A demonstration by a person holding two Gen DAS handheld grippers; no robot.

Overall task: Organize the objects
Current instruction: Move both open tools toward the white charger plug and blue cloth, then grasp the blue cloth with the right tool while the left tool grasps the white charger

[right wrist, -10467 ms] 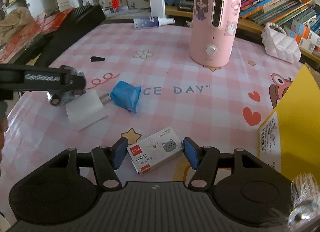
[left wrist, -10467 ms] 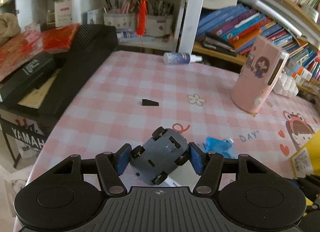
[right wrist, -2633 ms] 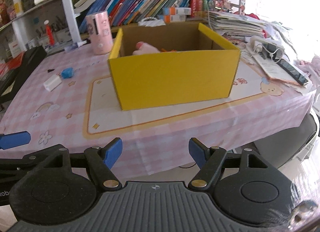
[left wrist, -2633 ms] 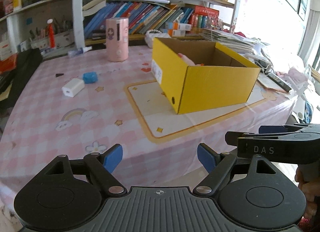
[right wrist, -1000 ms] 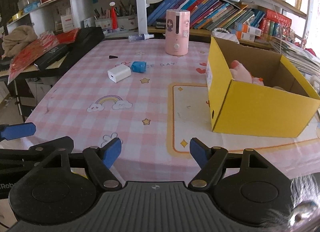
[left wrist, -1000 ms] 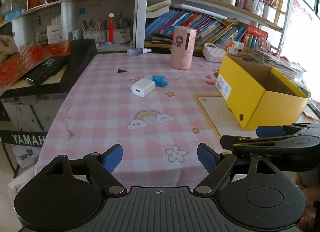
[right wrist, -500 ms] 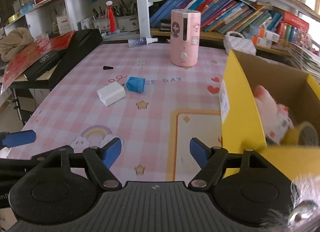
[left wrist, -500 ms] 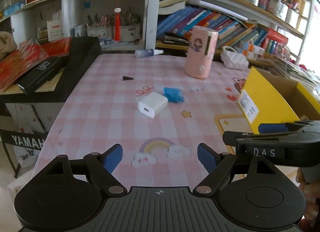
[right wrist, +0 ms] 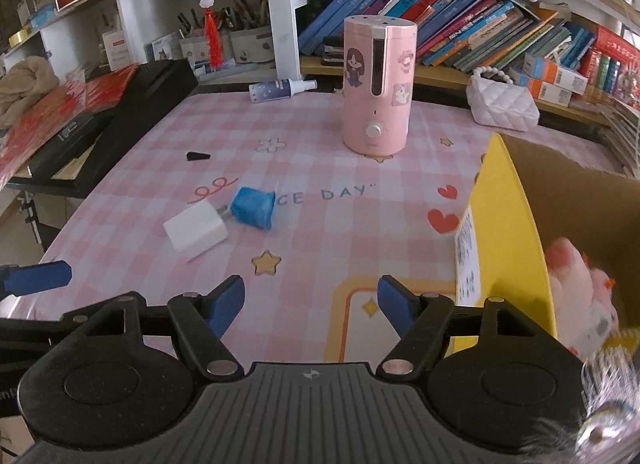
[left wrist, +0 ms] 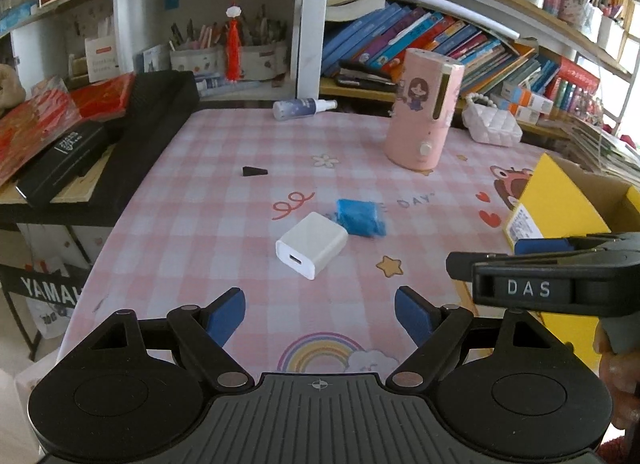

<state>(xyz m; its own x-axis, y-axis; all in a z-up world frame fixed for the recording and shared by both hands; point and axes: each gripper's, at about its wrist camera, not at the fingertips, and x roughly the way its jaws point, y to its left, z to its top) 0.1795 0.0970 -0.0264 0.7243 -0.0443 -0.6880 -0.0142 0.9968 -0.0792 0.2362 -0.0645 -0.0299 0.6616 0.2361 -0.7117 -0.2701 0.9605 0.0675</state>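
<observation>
Covering most of both views, the table (left wrist: 224, 167) under its pink checked cloth is carrying everything in play. Sitting at its right edge is the yellow cardboard box (right wrist: 516, 223), open on top, with a pink plush toy (right wrist: 576, 276) lying inside. Standing upright toward the back is the pink humidifier (right wrist: 376, 91). Hovering over the near edge, the left gripper (left wrist: 320, 306) is holding its blue pads wide with nothing between them, while the right gripper (right wrist: 310, 298), just beside it, is closing slightly and is likewise empty. Lying mid-table are the white charger (left wrist: 312, 244) and, touching its far side, the crumpled blue bag (left wrist: 360, 216). Farther back a small spray bottle (left wrist: 304, 107) is lying on its side.
</observation>
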